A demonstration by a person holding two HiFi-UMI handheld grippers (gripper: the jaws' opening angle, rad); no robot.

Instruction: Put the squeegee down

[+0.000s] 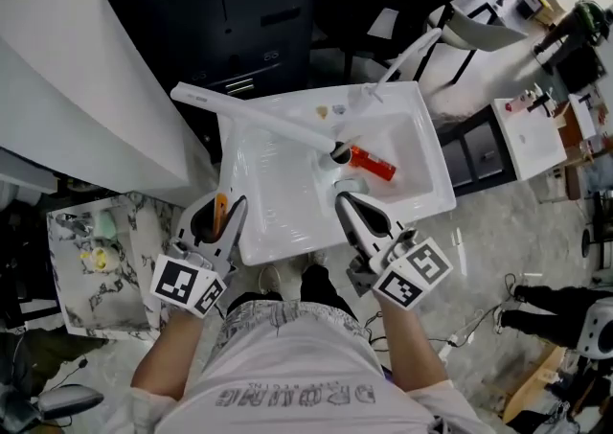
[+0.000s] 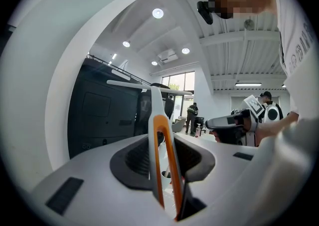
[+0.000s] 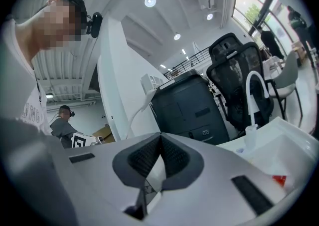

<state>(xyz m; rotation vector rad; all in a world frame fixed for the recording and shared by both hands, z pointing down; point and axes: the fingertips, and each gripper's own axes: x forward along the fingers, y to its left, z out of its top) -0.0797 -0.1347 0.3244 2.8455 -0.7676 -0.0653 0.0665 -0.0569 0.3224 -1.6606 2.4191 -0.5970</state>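
The squeegee has a white handle with orange trim and a long white blade (image 1: 254,119). The blade slants above the far left of the white sink (image 1: 436,183). My left gripper (image 1: 222,204) is at the sink's near left corner, shut on the handle. In the left gripper view the handle (image 2: 152,105) runs up between the pads of the left gripper (image 2: 162,140) to the crossbar. My right gripper (image 1: 347,200) hovers over the sink's near edge. Its jaws are together with nothing in them, and the right gripper (image 3: 160,142) looks the same in its own view.
A red object (image 1: 372,163) lies in the basin beside a dark round part. A curved white faucet (image 1: 414,51) rises at the far right corner. Behind the sink stands a dark cabinet (image 1: 249,1), with a white panel (image 1: 77,68) at left. A marbled box (image 1: 86,260) sits at lower left.
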